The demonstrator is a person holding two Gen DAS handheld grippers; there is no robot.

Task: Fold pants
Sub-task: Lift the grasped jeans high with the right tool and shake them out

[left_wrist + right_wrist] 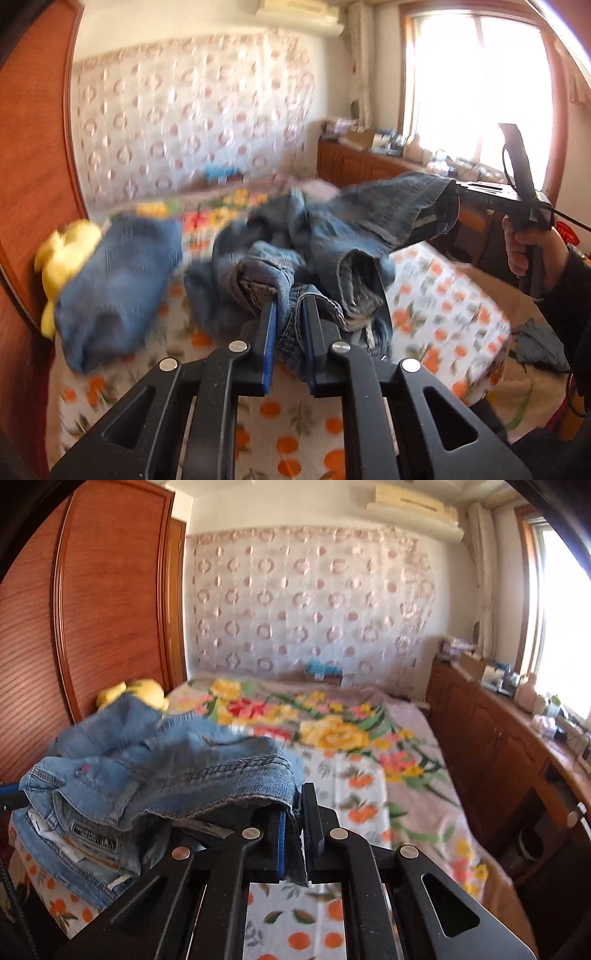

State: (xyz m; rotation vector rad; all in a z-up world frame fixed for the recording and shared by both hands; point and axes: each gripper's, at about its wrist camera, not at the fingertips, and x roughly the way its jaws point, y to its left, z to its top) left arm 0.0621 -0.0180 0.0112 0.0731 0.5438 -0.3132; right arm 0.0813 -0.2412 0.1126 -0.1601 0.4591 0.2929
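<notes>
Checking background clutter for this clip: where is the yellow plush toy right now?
The yellow plush toy sits at the far left of both wrist views, against the wooden wardrobe, on the bed's edge just behind the blue denim.

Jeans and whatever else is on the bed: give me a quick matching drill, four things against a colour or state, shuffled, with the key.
1. jeans
2. stuffed toy
3. wardrobe
4. bedsheet

A. yellow, by the wardrobe
B. reddish-brown wood
C. white with orange fruit print
D. blue denim, clamped by both the left gripper and the right gripper

Pairs: 1-D, 2-A, 3-B, 4-C
</notes>
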